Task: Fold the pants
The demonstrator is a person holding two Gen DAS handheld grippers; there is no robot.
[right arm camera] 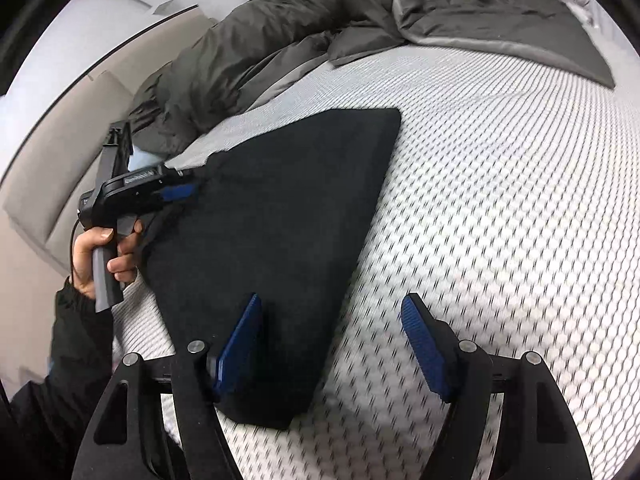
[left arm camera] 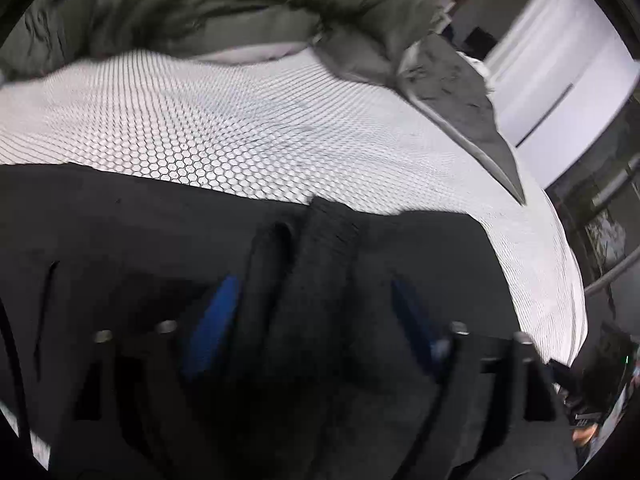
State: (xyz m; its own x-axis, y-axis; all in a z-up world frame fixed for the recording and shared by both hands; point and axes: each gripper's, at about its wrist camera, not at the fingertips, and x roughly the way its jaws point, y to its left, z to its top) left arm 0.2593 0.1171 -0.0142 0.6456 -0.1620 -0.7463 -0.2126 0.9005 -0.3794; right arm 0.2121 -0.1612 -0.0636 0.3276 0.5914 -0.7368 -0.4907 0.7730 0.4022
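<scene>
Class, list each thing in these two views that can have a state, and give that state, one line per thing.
Black pants: folded flat on the mattress.
Left gripper: open, a fabric ridge between its fingers.
Right gripper: open, over the pants' near corner.
Grey duvet: bunched up at the far side.
Mattress: uncovered.

- The pants [right arm camera: 276,216] are dark, matt cloth with a soft, slightly fuzzy nap.
- The bed [right arm camera: 500,184] beneath the pants has a white cover with a raised honeycomb weave.
- The duvet [right arm camera: 256,44] beyond the pants is grey-green cloth, smooth with a faint sheen.
- The right gripper [right arm camera: 332,344] has blue ribbed fingers [right arm camera: 424,352] on matt black plastic arms with bare metal pins.
</scene>
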